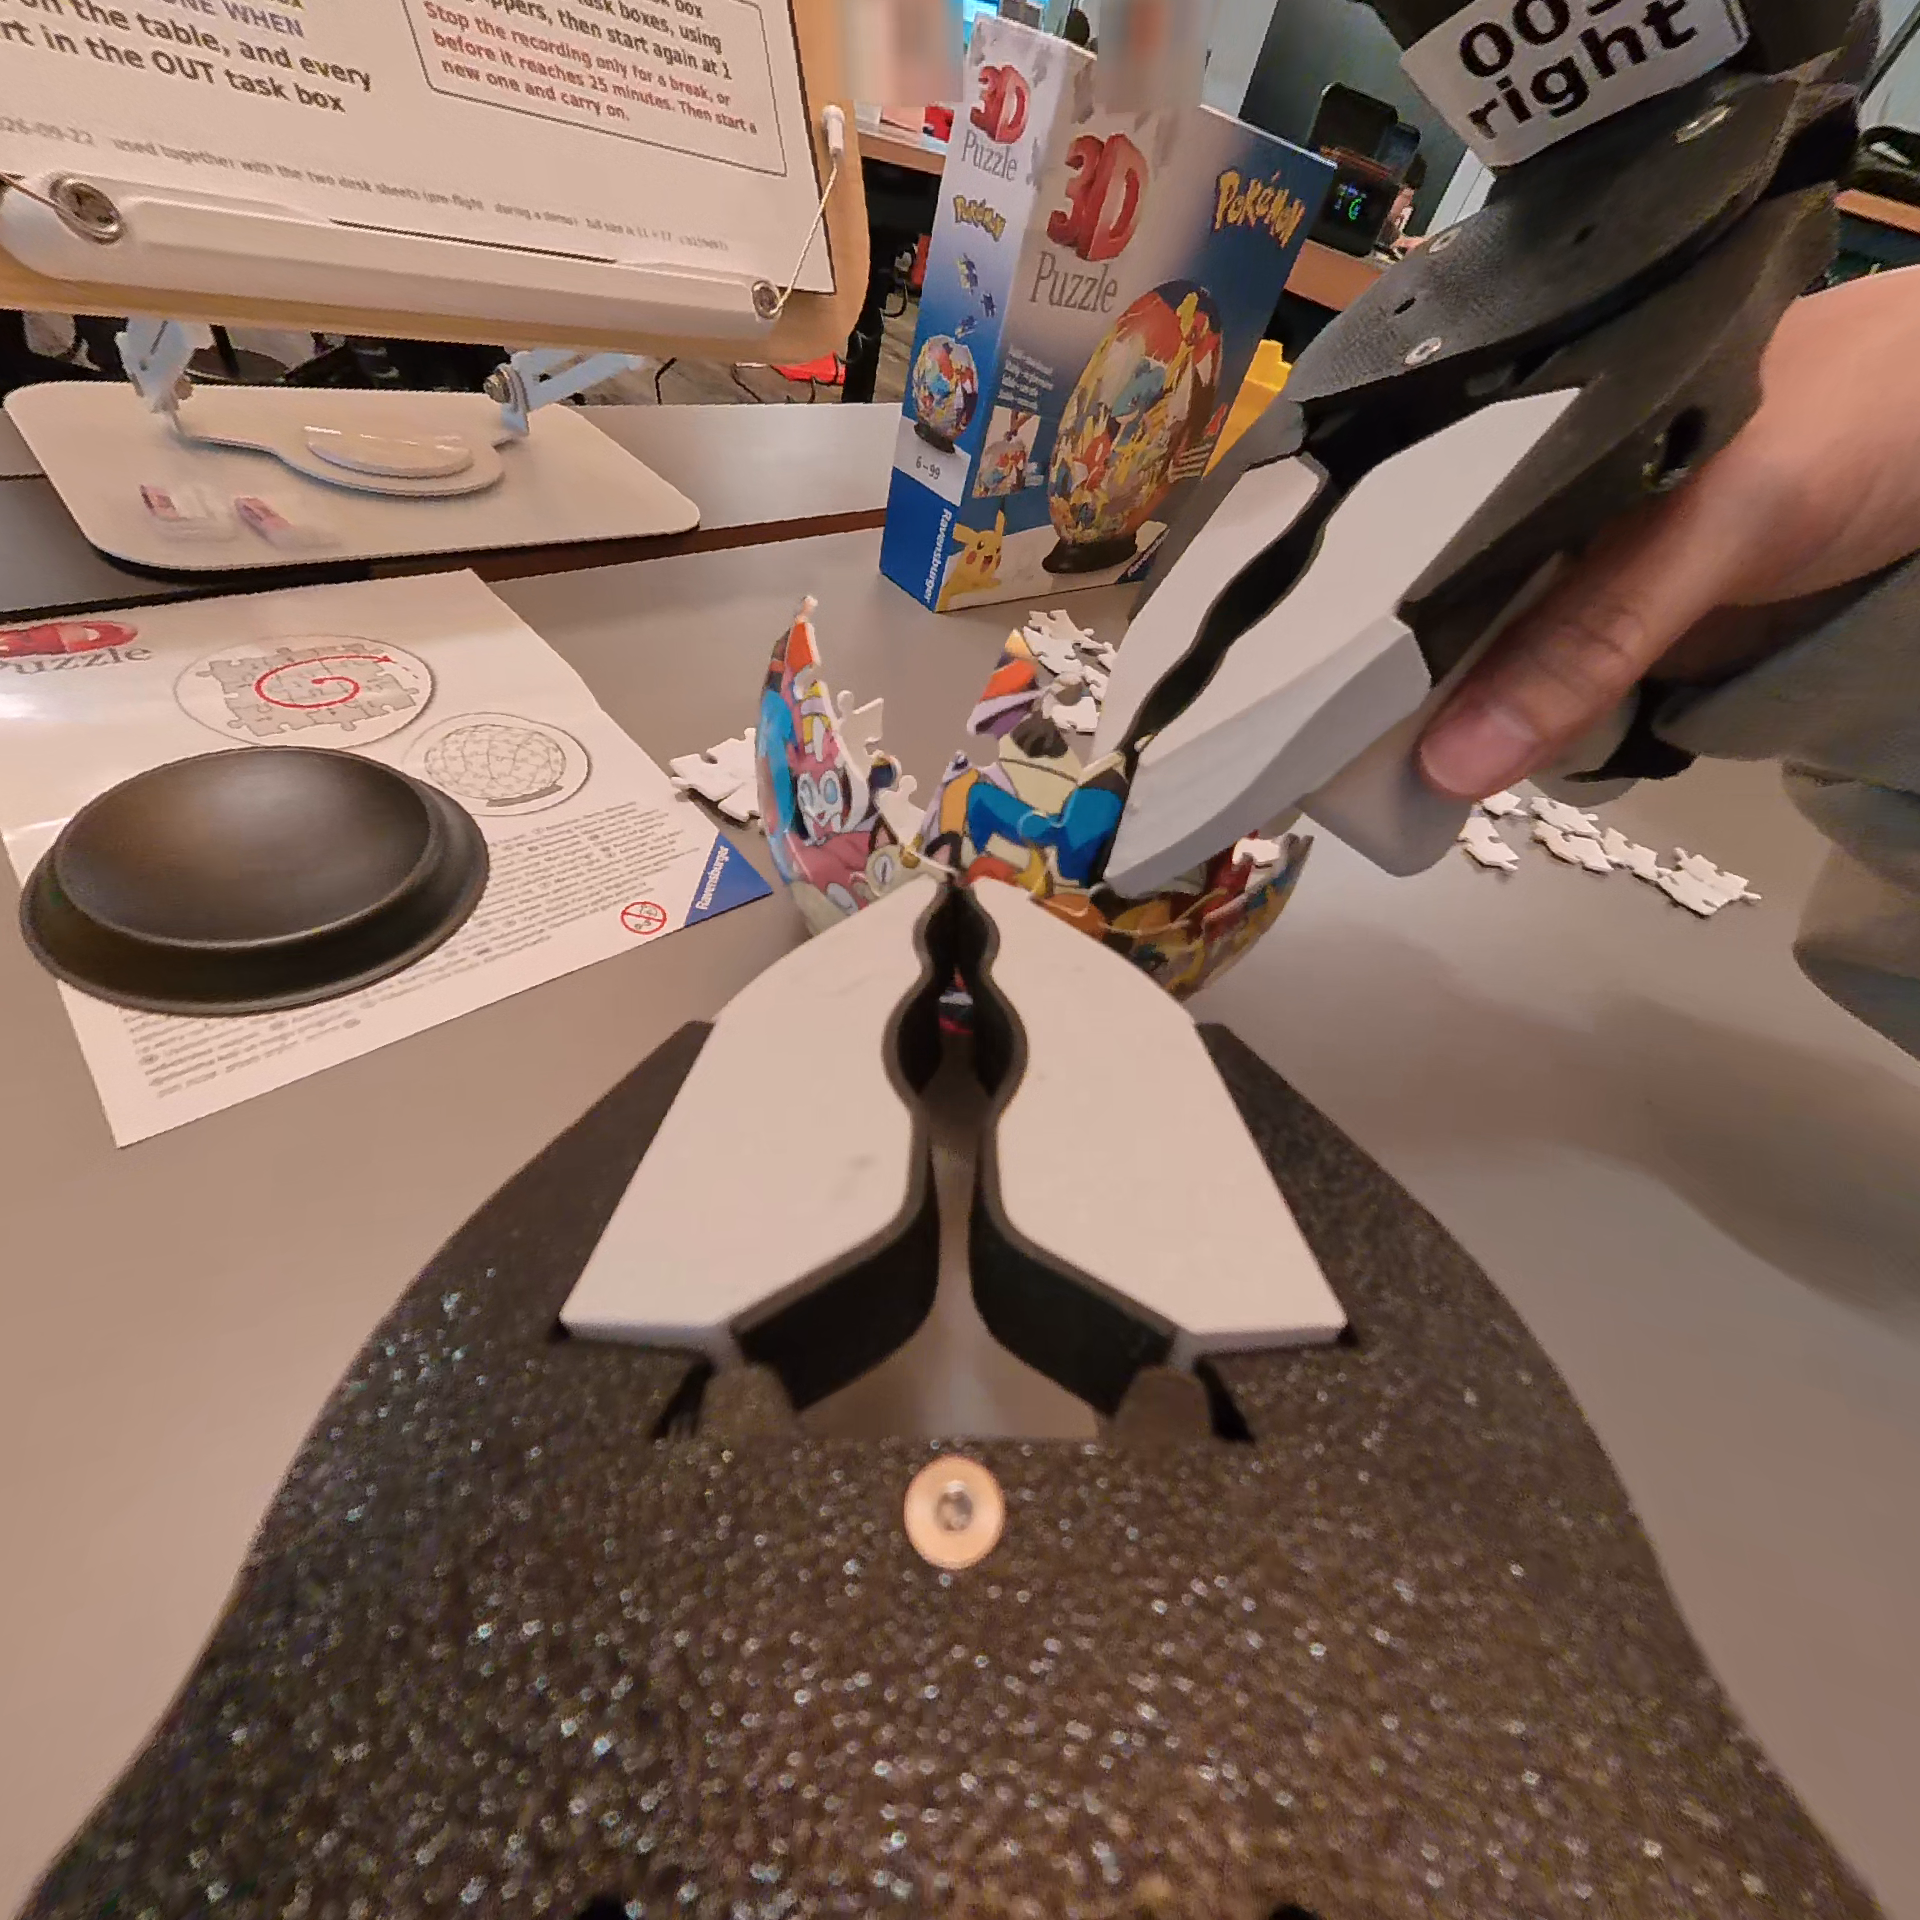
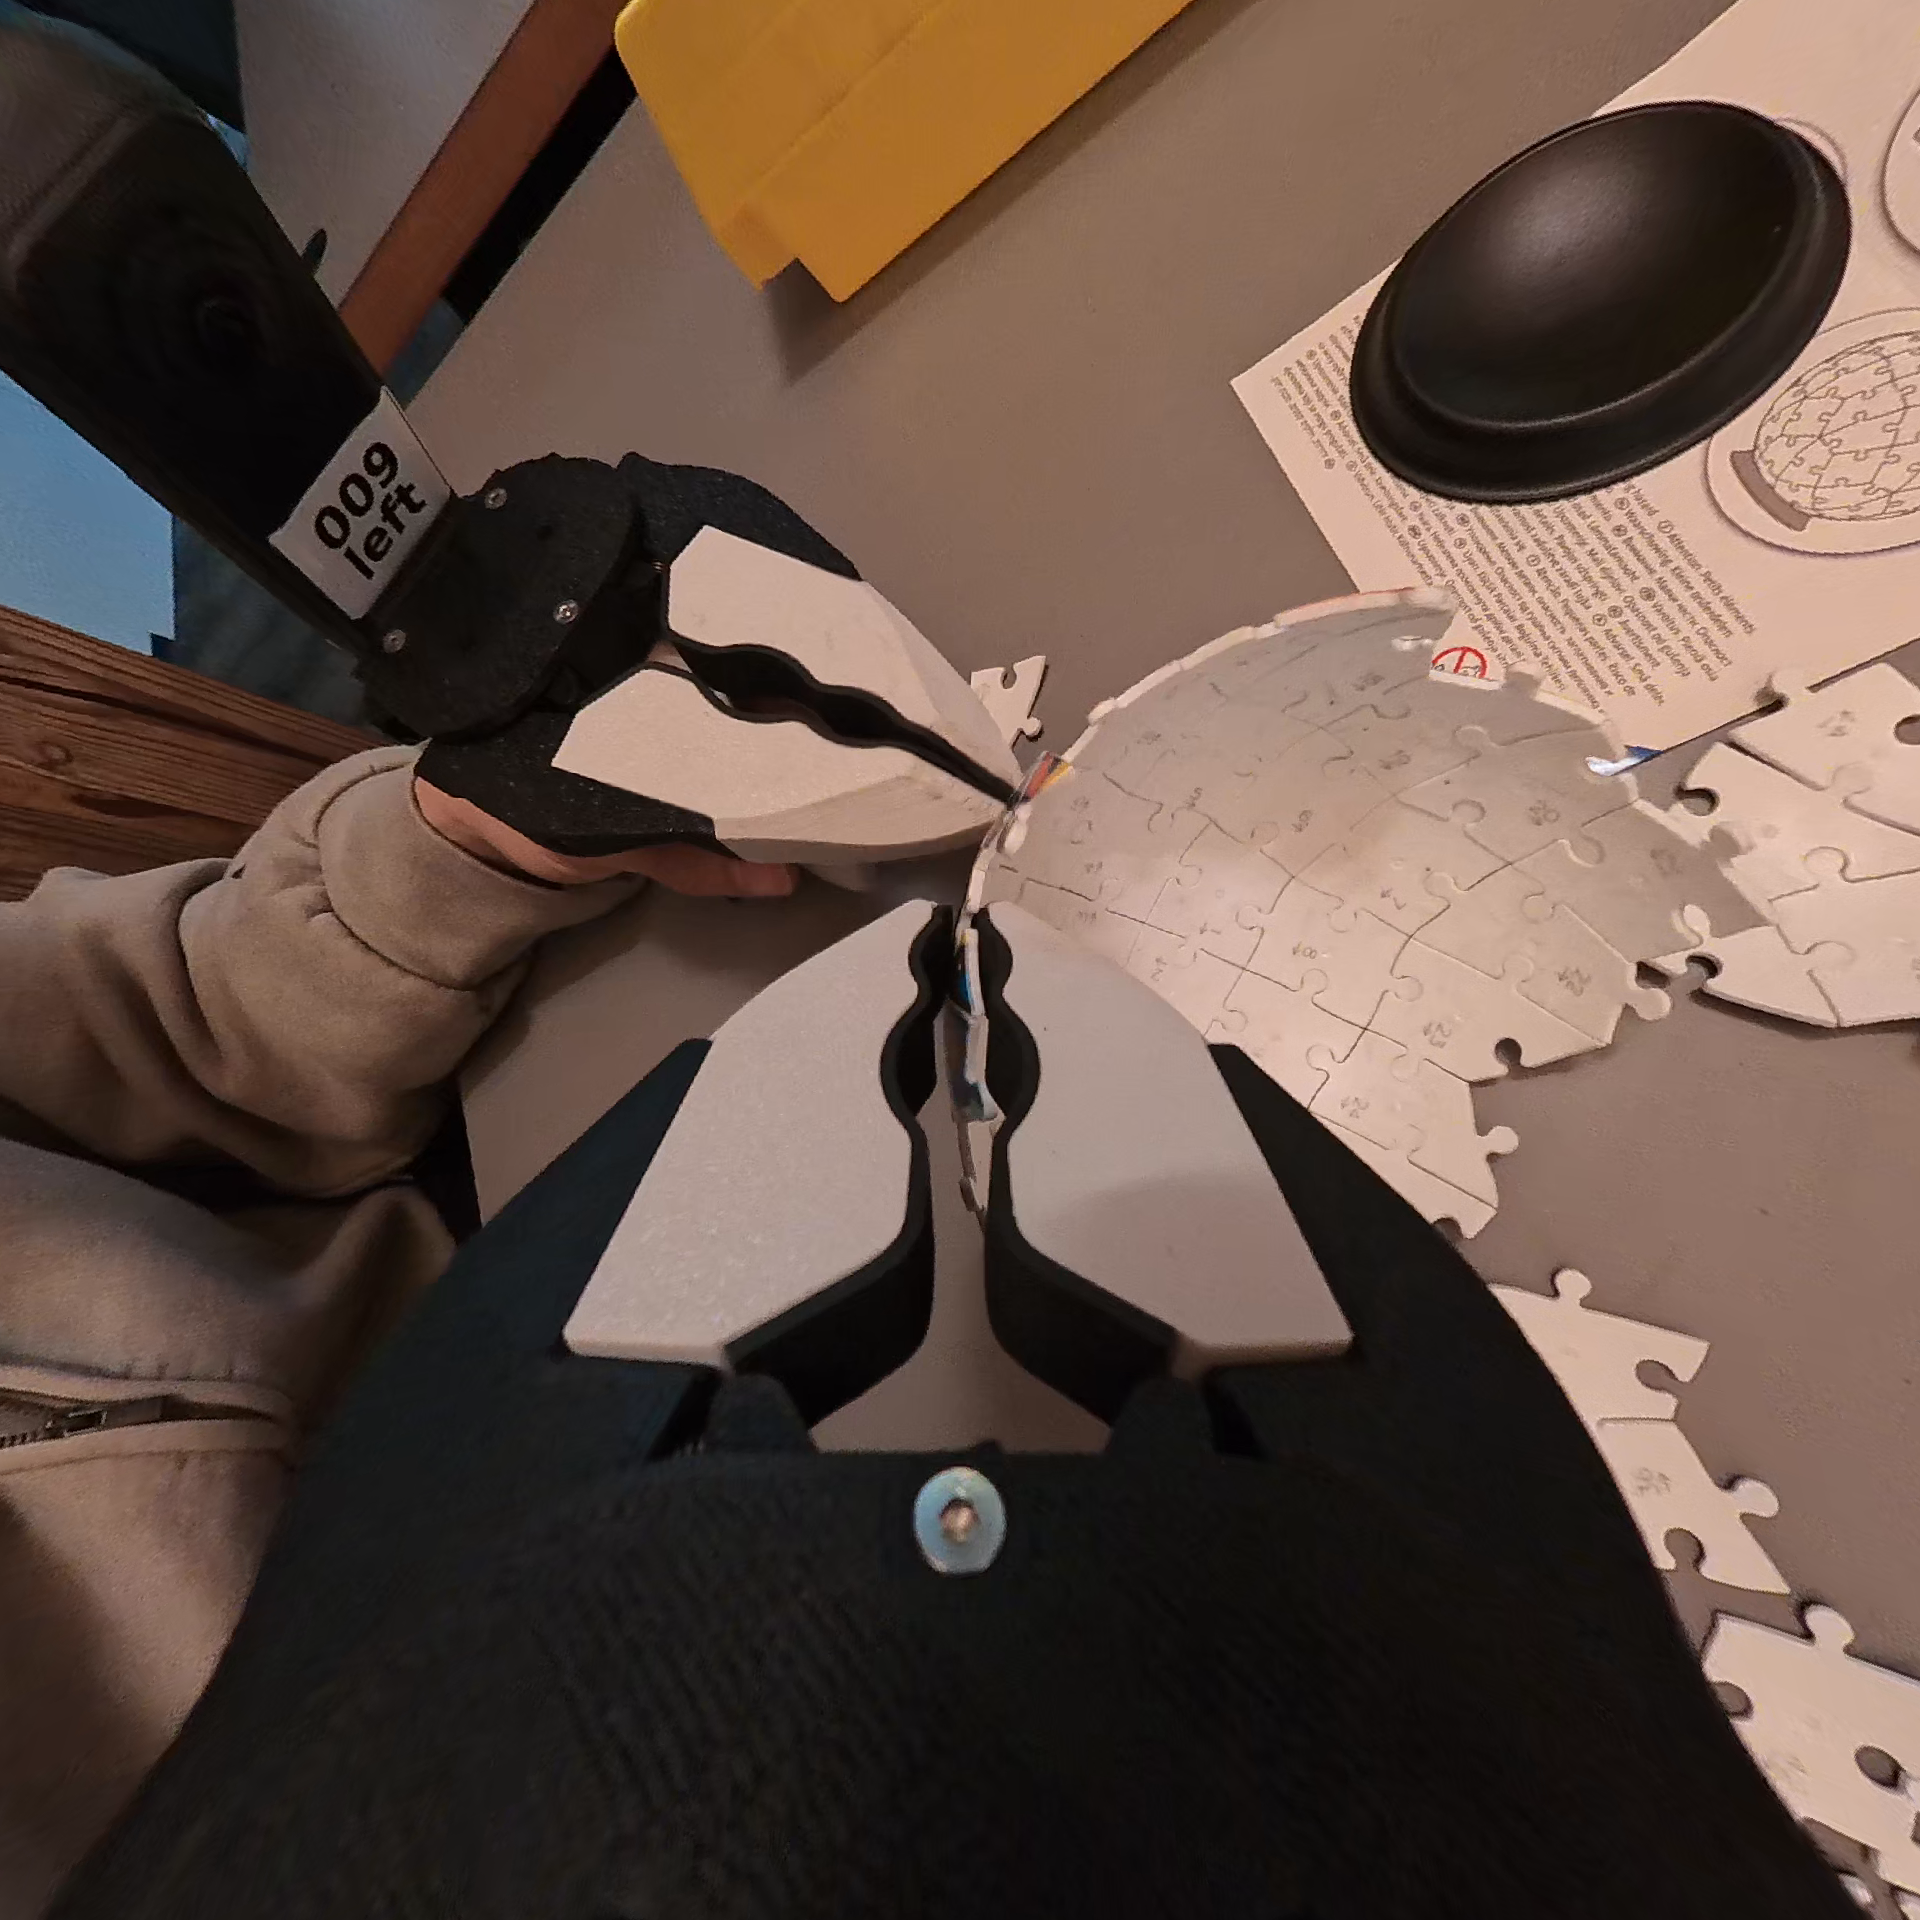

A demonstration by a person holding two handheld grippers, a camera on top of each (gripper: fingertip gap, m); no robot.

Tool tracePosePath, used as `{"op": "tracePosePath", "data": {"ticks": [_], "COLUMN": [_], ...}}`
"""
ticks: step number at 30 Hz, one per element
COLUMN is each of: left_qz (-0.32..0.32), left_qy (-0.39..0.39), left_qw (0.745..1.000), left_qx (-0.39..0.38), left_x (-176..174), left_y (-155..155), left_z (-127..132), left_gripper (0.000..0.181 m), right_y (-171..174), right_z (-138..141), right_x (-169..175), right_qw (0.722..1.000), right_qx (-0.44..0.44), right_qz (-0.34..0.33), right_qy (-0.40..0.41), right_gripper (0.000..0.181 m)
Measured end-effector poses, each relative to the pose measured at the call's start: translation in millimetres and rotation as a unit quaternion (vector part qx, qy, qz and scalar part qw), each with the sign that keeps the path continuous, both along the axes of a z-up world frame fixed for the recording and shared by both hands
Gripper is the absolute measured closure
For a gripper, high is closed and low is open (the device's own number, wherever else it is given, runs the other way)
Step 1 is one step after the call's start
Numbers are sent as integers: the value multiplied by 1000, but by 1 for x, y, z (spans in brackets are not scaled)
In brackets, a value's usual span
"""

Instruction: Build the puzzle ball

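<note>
We've got the half-built shell (image 2: 1351,883) sitting on the grey table (image 1: 1455,1247), hollow side up in the right wrist view, printed side toward us in the left. Our left gripper (image 1: 951,899) is clenched on the shell's near rim, fingers closed with only a sliver of card between them. Our right gripper (image 2: 961,930) is clamped too, pinching a piece (image 2: 966,1070) edge-on, right at the rim just beside the left gripper's tips.

So we judge this as a fit-in: seat that piece into the rim. Here's where it could slip. The piece is held by its thin edge, so a little twist may swing it out of line and the tabs won't mate. Push too hard and the curved shell could flex and pop a joint, since only one pinch steadies it. The two grippers sit almost touching, so they may knock each other.

Loose pieces (image 2: 1662,1455) lie to the right, the black stand (image 1: 249,883) rests on the leaflet (image 1: 343,1049) at left, the box (image 1: 1091,364) stands far behind.
</note>
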State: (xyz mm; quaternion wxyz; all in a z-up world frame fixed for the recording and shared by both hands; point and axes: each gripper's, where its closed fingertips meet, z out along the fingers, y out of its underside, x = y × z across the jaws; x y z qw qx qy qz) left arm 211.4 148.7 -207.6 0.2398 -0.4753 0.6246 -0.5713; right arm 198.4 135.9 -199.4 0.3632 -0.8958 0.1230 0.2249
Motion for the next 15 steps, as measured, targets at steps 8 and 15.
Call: {"op": "tracePosePath", "data": {"ticks": [8,15], "left_qz": [6,13], "left_qy": [-5,-7], "left_qw": [1000,1000], "left_qx": [-3,-7], "left_x": [0,1], "left_y": [3,6], "left_z": [2,3], "left_gripper": [181,181], "right_y": [1,3], "right_z": [2,3], "right_x": [1,1], "right_qw": [1000,1000], "right_qx": [7,12], "right_qz": [-4,-7], "right_qy": [9,18], "right_gripper": [177,177]}}
